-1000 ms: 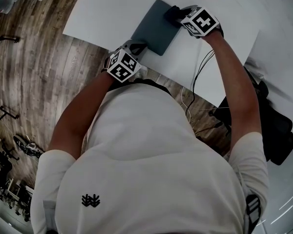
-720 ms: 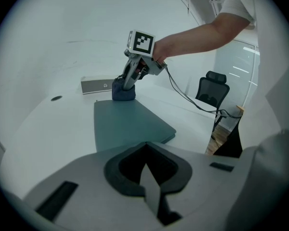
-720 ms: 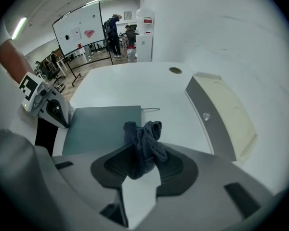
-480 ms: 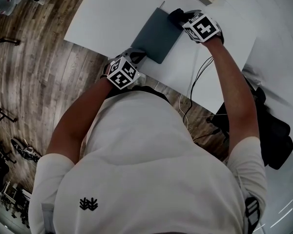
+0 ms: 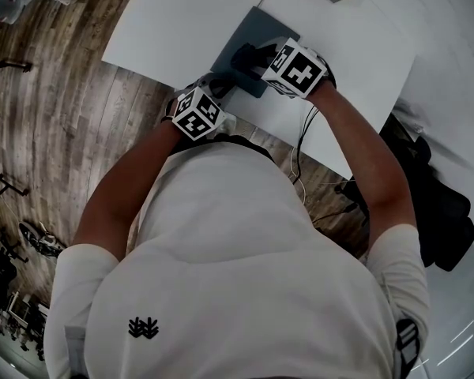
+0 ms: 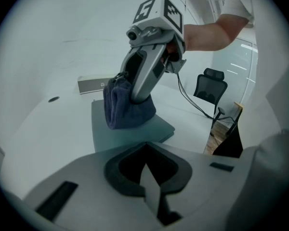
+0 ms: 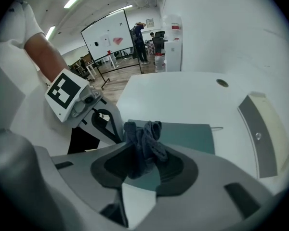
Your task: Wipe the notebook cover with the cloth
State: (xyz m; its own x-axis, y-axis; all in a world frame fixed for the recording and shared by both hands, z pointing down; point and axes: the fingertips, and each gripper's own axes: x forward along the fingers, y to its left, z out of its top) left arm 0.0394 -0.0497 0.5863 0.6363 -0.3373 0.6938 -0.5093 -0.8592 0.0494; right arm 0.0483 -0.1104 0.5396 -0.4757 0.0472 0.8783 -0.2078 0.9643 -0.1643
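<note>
We are in the middle of the wiping step. The white tabletop carries the notebook, which lies flat and askew to the table's edge. Its grey-blue cover is plain and matte, with no mark that we can make out. Our left tool sits at the notebook's near corner, its jaws drawn together with nothing visible between them; we judge that it steadies the book. Our right tool stands over the near half of the cover, clamped on the cloth, a dark blue bunched wad whose lower folds press on the cover. The next move, as we judge it, calls for dragging the wad across the far half with even downward pressure, while the left tool stops the book from sliding.
</note>
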